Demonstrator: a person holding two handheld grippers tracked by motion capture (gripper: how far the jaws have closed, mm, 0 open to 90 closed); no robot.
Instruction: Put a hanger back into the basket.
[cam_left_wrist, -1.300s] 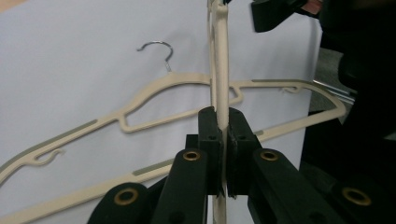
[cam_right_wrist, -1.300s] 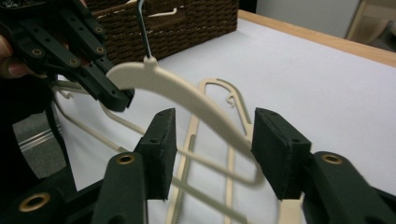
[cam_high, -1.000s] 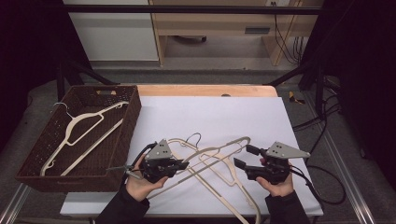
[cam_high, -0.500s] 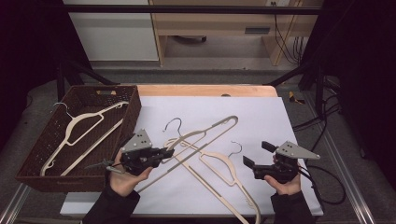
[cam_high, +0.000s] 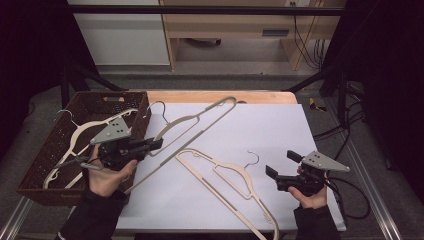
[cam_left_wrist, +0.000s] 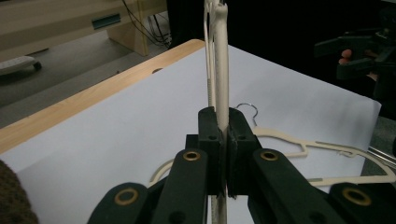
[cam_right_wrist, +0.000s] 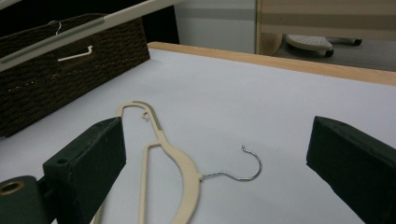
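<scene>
My left gripper (cam_high: 159, 144) is shut on the lower bar of a cream hanger (cam_high: 200, 120) and holds it tilted above the table beside the basket; its jaws (cam_left_wrist: 223, 140) pinch the hanger (cam_left_wrist: 219, 56) edge-on. A second cream hanger (cam_high: 225, 175) lies flat on the white sheet, its metal hook pointing right. My right gripper (cam_high: 281, 163) hovers to the right of that hook, open; its jaws have just been opening wider with nothing gripped. In the right gripper view the right gripper (cam_right_wrist: 219, 154) frames the lying hanger (cam_right_wrist: 182, 172).
A brown wicker basket (cam_high: 60, 145) stands at the table's left edge with more cream hangers (cam_high: 80, 132) inside. The white sheet (cam_high: 280, 125) covers most of the wooden table. Black cables trail off to the right.
The left gripper has risen and moved left toward the basket, carrying its hanger off the other one. The right gripper has spread its jaws and drawn back right, away from the lying hanger.
</scene>
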